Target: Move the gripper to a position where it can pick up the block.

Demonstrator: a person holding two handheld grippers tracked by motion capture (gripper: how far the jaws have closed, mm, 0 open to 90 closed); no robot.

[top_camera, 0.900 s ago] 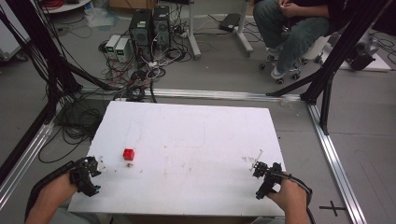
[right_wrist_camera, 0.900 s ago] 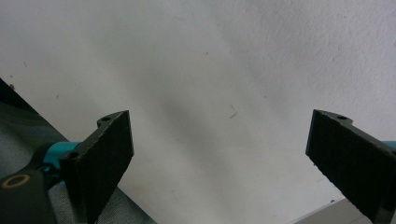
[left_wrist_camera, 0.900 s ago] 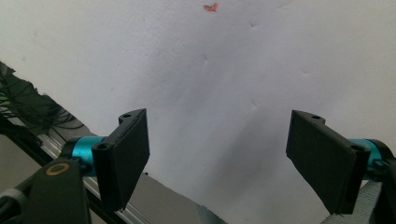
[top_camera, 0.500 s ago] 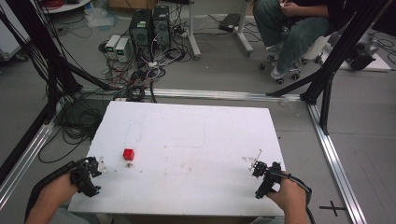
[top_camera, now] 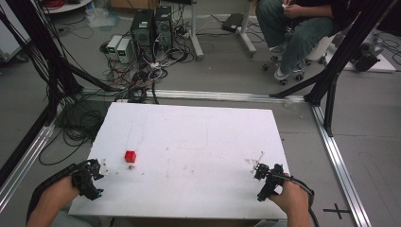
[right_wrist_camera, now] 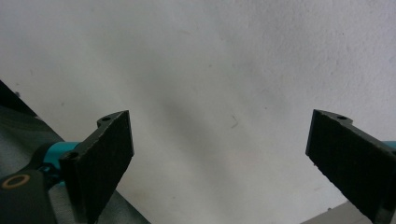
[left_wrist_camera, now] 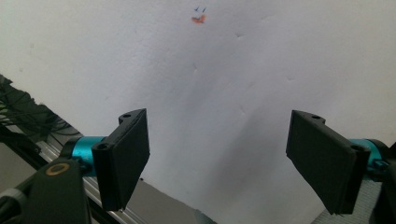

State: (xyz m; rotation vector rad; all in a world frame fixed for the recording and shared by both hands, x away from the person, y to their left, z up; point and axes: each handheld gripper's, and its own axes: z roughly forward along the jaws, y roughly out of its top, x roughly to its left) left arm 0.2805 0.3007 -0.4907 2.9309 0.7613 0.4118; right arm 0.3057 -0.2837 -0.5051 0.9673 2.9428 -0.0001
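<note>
Spanning the frame: a white table point(top_camera: 198, 142) inside a metal-railed floor frame, seen from the high view
Table surface: scuffed white board with faint marks; a small orange smudge point(left_wrist_camera: 199, 19) shows ahead of the left gripper's camera
Background: computer towers point(top_camera: 151, 26) and a tangle of cables point(top_camera: 137, 80) on the floor beyond the far edge
Bystander: a seated person point(top_camera: 302, 23) on a wheeled chair at upper right, well apart from the table
Left hand point(top_camera: 54, 198): enters from the bottom left, at the table's near-left corner
Right hand point(top_camera: 291, 198): enters from the bottom right, near the table's front edge
Left gripper point(left_wrist_camera: 219, 151): jaws spread wide, released, nothing between them; bare table under the gap, table edge and rail at lower left
Right gripper point(right_wrist_camera: 219, 161): jaws likewise spread wide, released and empty, over bare white table
Red cube point(top_camera: 130, 156): sits alone on the left half of the table, near the left gripper and forward-right of it, touching neither gripper, well apart from the right gripper
</note>
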